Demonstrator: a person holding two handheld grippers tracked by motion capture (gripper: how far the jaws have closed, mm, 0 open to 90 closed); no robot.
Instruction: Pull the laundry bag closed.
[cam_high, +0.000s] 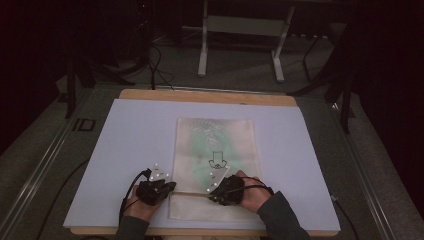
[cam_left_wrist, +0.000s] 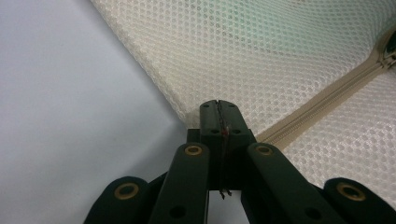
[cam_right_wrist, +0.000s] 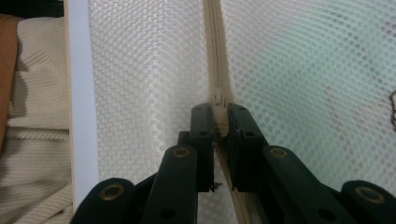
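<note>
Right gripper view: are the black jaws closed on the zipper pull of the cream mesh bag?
Yes, the right gripper pinches the zipper pull.

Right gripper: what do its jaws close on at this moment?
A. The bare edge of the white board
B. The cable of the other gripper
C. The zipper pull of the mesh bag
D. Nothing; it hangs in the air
C: in the right gripper view, the right gripper pinches the zipper pull on the zipper line of the mesh bag.

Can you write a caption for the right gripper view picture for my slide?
The right claw pinches the zipper pull on a cream mesh bag lying on the table.
</note>
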